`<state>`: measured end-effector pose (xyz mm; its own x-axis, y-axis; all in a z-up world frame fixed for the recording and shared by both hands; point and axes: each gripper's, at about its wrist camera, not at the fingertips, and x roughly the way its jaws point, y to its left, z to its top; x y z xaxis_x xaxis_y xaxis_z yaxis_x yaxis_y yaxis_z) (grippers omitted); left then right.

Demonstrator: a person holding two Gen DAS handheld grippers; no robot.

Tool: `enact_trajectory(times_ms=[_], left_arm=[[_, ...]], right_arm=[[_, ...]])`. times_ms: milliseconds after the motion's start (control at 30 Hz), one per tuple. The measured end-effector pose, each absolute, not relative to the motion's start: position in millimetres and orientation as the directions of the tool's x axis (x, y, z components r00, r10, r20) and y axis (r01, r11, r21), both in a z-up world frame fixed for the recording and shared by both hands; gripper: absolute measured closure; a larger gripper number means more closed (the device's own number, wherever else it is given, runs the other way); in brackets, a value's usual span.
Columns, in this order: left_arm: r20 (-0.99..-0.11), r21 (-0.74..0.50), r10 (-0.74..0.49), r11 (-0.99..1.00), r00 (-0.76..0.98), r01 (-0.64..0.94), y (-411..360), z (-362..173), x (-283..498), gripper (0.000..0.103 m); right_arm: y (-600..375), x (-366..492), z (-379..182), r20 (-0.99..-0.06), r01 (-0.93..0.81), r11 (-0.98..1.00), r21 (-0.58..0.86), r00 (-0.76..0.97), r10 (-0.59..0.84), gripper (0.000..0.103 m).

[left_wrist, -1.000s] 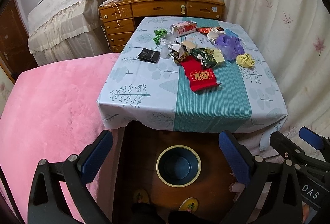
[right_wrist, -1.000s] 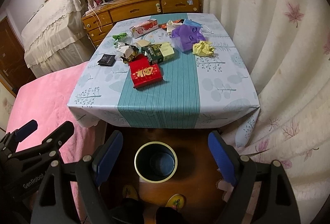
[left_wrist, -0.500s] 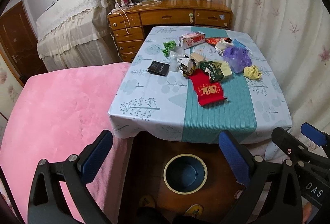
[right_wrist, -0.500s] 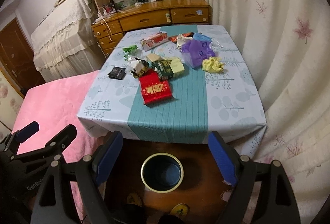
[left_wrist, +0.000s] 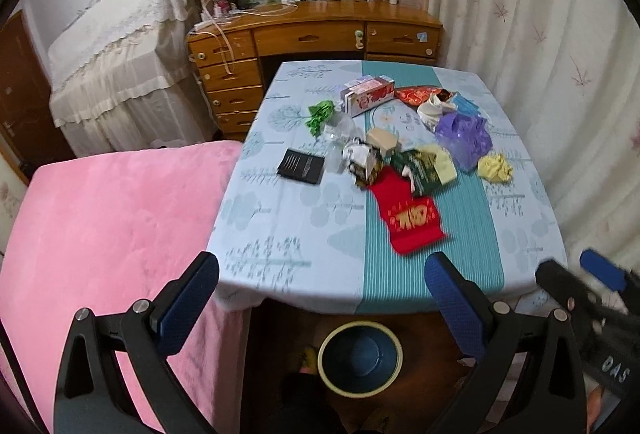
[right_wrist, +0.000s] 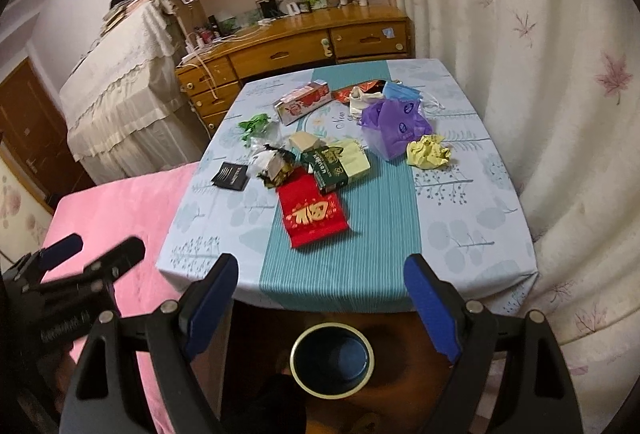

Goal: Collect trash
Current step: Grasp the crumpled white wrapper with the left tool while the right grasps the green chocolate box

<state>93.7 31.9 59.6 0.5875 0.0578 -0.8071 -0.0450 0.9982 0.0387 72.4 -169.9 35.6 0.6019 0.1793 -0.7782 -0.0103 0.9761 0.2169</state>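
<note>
Both tongs spread wide, gripping nothing, held above the near edge of the bench (left_wrist: 280,234). Left tongs (left_wrist: 322,284) sit over the near left corner beside the pink bed (left_wrist: 100,226); right tongs (right_wrist: 320,288) over the near edge at the teal stripe.

Trash lies mid-bench to far side: red envelope (right_wrist: 312,216) nearest, on the teal stripe; dark green packet (right_wrist: 328,164) touching its far end; black card (right_wrist: 231,176) alone to the left; crumpled yellow paper (right_wrist: 429,152) to the right; purple bag (right_wrist: 394,126) just beyond it; red-and-white carton (right_wrist: 302,102) and green wrapper (right_wrist: 252,124) farther back.

Blue bin (right_wrist: 332,358), pale rim, stands on the wood floor under the near edge. Looks empty.
</note>
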Motion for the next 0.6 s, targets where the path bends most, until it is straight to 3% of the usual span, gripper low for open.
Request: enact_trajectory(times_ms=[267,600], left_arm=[[-0.872,-0.029,-0.050,0.998,0.487,0.050,52,27,220,0.001],[-0.940,-0.076,-0.125,0.984,0.316,0.162,46,-65,351,0.002]], right_arm=[[-173,140,10,-0.825,0.179,0.950,0.257,0.552,0.119,0.018],[-189,242,-63,-0.871,0.428,0.826,0.368,0.469,0.145,0.018]])
